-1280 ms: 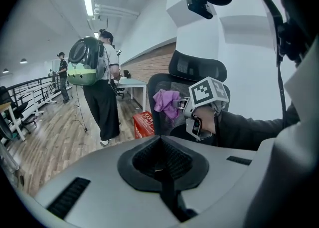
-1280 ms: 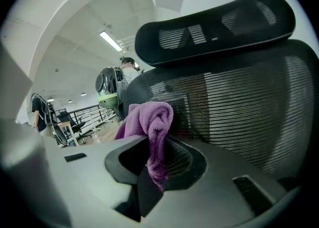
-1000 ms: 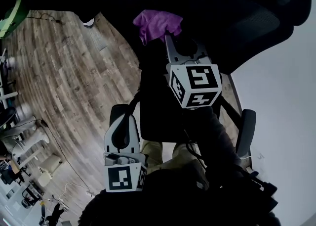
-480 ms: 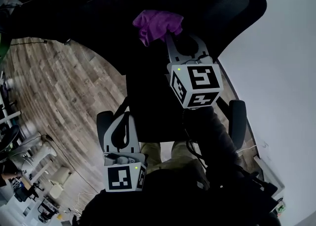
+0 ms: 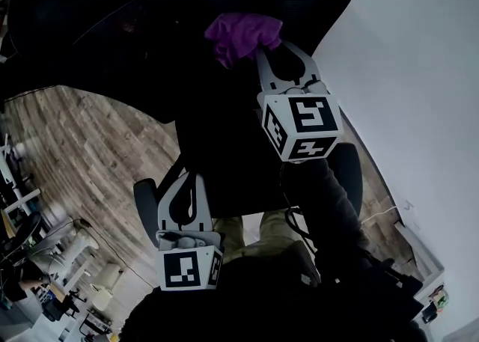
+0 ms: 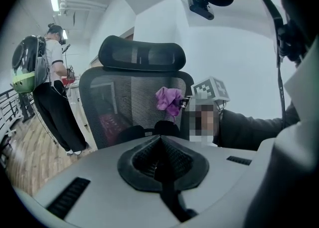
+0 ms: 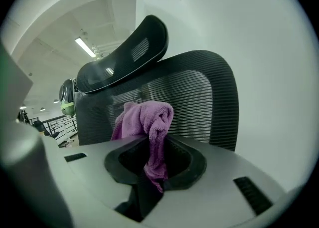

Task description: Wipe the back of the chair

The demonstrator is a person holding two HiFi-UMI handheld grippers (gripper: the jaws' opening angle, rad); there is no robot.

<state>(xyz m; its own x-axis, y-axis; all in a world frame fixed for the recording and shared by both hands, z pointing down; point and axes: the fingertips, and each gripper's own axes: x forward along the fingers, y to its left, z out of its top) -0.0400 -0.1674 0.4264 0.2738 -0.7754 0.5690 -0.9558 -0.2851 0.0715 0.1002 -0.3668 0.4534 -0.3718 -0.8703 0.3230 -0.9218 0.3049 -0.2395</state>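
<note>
The black mesh chair back (image 5: 150, 26) fills the top of the head view, and its headrest (image 6: 142, 55) shows above it in the left gripper view. My right gripper (image 5: 260, 55) is shut on a purple cloth (image 5: 243, 36), which is bunched against the mesh. In the right gripper view the purple cloth (image 7: 147, 122) hangs out of the right gripper (image 7: 152, 144) in front of the chair back (image 7: 199, 97). My left gripper (image 5: 185, 183) is lower, near my body and away from the chair. The left gripper (image 6: 160, 139) is shut with nothing in it.
A white wall (image 5: 419, 71) stands close on the right. Wood floor (image 5: 82, 146) lies to the left, with chair armrests (image 5: 346, 176) beside the seat. A person with a backpack (image 6: 47, 87) stands beyond the chair, near a railing.
The chair back has swung across the head view and covers more of the top left. My right gripper and the cloth shifted slightly right. The left gripper barely moved.
</note>
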